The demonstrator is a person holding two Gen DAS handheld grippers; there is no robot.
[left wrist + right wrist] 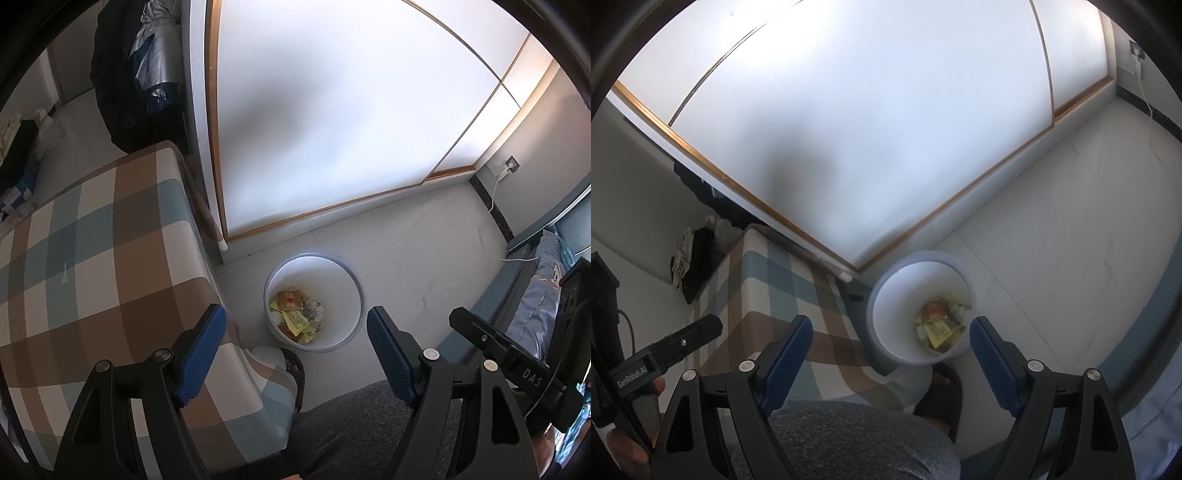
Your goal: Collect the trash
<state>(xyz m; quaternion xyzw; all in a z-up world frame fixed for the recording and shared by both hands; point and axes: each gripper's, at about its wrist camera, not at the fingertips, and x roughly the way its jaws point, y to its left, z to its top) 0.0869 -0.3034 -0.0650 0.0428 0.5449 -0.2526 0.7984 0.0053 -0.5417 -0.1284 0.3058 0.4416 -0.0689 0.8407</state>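
Note:
A white round trash bin (349, 291) stands on the floor beside the table; it also shows in the right wrist view (886, 317). Yellow and orange wrappers and crumpled paper (297, 314) lie at its bottom, also visible in the right wrist view (940, 323). My left gripper (295, 349) is open and empty, held high above the bin's near side. My right gripper (890, 354) is open and empty, above the bin's near rim. The right gripper's body (517, 369) shows at the right of the left wrist view, and the left gripper's body (665, 354) at the left of the right wrist view.
A table with a checked brown, blue and white cloth (96, 266) stands left of the bin. Frosted sliding doors (332, 110) rise behind. A bed with a blue pillow (539, 295) is on the right. A sandalled foot (942, 391) and grey trouser leg (849, 443) are below.

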